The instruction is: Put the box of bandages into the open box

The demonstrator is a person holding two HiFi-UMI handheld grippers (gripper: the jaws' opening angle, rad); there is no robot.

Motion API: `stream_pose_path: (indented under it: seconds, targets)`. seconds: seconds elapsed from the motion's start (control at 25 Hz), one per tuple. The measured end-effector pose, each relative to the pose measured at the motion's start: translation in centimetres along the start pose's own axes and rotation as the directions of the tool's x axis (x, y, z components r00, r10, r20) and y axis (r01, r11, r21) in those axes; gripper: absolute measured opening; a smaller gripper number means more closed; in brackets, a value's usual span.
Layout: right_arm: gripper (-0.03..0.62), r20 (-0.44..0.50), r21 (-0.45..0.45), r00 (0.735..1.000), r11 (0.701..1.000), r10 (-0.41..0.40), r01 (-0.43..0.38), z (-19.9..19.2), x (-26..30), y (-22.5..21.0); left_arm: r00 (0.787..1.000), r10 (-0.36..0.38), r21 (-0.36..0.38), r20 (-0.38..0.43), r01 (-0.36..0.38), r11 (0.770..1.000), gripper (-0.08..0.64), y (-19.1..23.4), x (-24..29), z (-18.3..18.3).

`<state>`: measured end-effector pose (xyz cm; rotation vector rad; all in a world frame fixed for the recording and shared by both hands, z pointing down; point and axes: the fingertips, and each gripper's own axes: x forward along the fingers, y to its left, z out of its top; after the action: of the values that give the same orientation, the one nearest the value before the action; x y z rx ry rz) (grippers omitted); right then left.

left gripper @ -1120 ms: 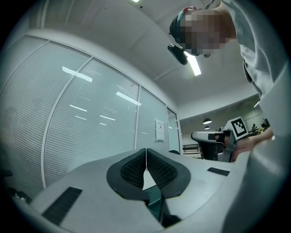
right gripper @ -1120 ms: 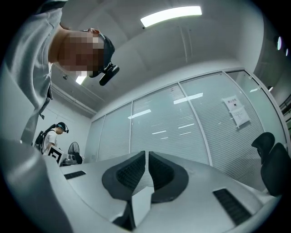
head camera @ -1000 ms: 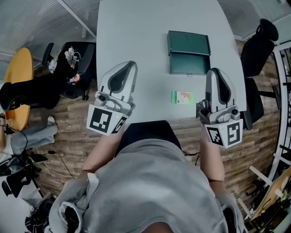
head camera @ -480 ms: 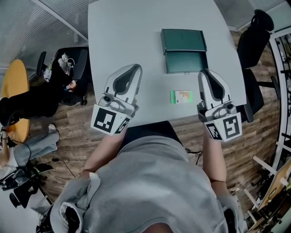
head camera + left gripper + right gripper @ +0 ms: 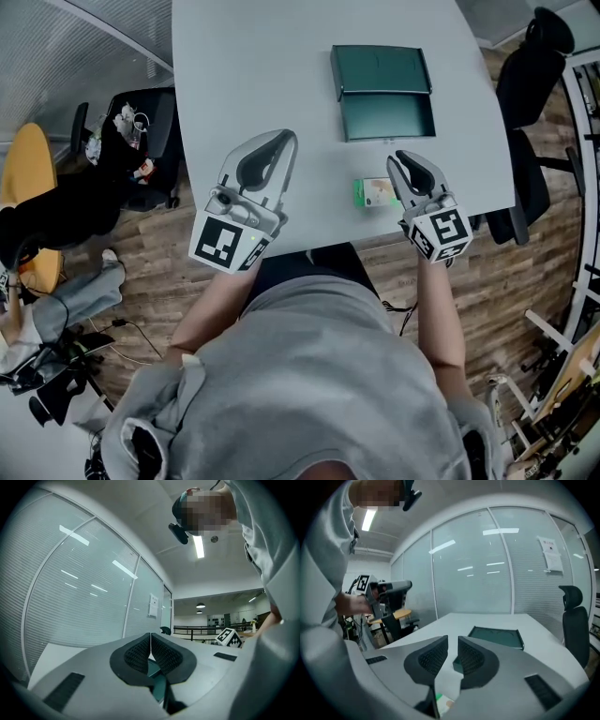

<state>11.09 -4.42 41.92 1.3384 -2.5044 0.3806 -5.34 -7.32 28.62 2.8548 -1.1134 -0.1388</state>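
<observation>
Grippers both closed, bandage box on table

I see my left gripper point(image 5: 284, 142) with jaws pressed together, empty. My right gripper point(image 5: 399, 161) shows only a thin slit and holds nothing. The bandage box point(image 5: 376, 192) lies on the table point(image 5: 253, 75) at its near edge, just left of the right gripper, with the open box point(image 5: 382, 91) farther off.

words and numbers: none can be read in any view
left cube point(image 5: 225, 246), on the left gripper point(image 5: 285, 137): black-and-white square marker patterns, a code without letters
right cube point(image 5: 441, 232), on the right gripper point(image 5: 397, 157): the same kind of square marker patterns
box of bandages point(image 5: 377, 192), by the near edge of the table point(image 5: 244, 75): green band and pale printed top, print too small to read
sheet point(image 5: 551, 554) on the glass wall point(image 5: 478, 569), far right in the right gripper view: lines of print, too small to read
white notice point(image 5: 153, 605) on glass, far in the left gripper view: unreadable; cannot tell whether it is the same sheet
</observation>
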Motion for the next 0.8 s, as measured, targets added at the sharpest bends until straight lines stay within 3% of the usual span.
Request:
stream_pose_path:
  seconds: [0.16, 0.32, 0.4, 0.52, 0.64, 0.8]
  targets:
    - [0.057, -0.146, 0.012, 0.989, 1.0, 0.027, -0.025, -6.1, 1.0, -0.2, 0.999, -0.036, 0.012, -0.035, 0.037, 0.999, 0.025, -0.7, 0.7, -1.3]
    - [0.071, -0.23, 0.046, 0.97, 0.996, 0.084, -0.075, -10.0, 1.4, 0.5, 0.998, -0.048, -0.01, -0.051, 0.048, 0.999, 0.025, -0.9, 1.3, -2.2]
    - [0.166, -0.284, 0.043, 0.949, 0.99, 0.138, -0.131, -11.8, 1.7, 1.2, 0.997, -0.052, -0.015, -0.058, 0.051, 0.999, 0.025, -1.1, 1.6, -2.5]
    - [0.194, -0.385, 0.013, 0.895, 0.971, 0.227, -0.241, -14.5, 1.8, 2.5, 0.997, -0.056, -0.015, -0.056, 0.055, 0.998, 0.024, -1.3, 1.9, -2.7]
    - [0.209, -0.495, -0.075, 0.832, 0.941, 0.252, -0.329, -16.9, 1.7, 3.0, 0.997, -0.049, -0.015, -0.06, 0.048, 0.999, 0.023, -1.2, 2.0, -2.8]
    - [0.233, -0.613, -0.212, 0.747, 0.856, 0.259, -0.471, -18.7, 1.5, 3.4, 0.998, -0.03, -0.014, -0.063, 0.029, 0.999, 0.025, -0.9, 1.8, -2.9]
